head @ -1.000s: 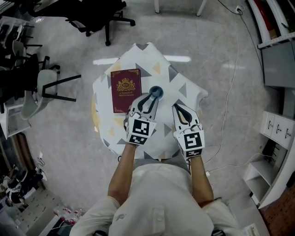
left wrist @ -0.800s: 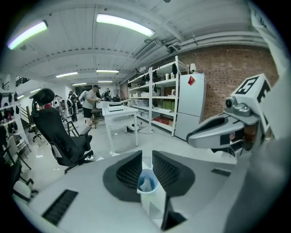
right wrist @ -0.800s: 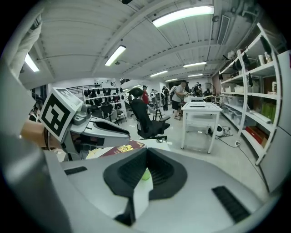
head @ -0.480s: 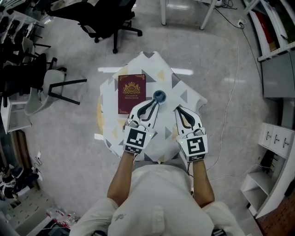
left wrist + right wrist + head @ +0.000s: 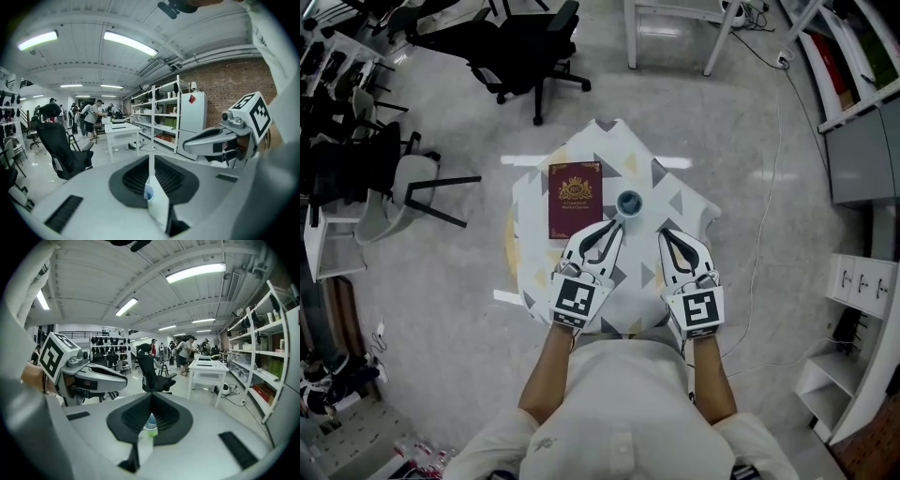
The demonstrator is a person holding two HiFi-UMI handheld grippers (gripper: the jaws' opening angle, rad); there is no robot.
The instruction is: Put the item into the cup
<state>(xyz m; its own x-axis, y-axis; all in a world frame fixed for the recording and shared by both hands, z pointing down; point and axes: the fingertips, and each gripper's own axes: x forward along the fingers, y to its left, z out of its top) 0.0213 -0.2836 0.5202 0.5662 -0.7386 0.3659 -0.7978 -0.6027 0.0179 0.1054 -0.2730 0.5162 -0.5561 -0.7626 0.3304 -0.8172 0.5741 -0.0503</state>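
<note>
Grey workshop floor, seen steeply from above; black office chairs (image 5: pixel 530 37) at far left, white shelving (image 5: pixel 861 272) at right, a thin cable (image 5: pixel 766 211) trailing over the floor right of the table. A small surface (image 5: pixel 673 190) under a white cloth with grey and tan triangles stands directly in front of the person.

Left gripper (image 5: pixel 614 225): jaws brought together, tips meeting, only a thin slit between the pads. Nothing held. It hovers over the middle of the surface, tips pointing far and slightly right.

Right gripper (image 5: pixel 667 234): jaws likewise together at the tips. It hangs beside the left one, apart from it, over the right half of the surface. Its own view shows a small pale blue and green shape low in the slit; I cannot tell whether this is pinched or lies beyond the jaws.

Blue cup (image 5: pixel 628 202): upright on the surface, just beyond the left gripper's tips, far and left of the right gripper's tips. Its inside is too small to read.

Maroon book (image 5: pixel 575 199) with gold crest: flat on the surface, just left of the cup, not touching it.
</note>
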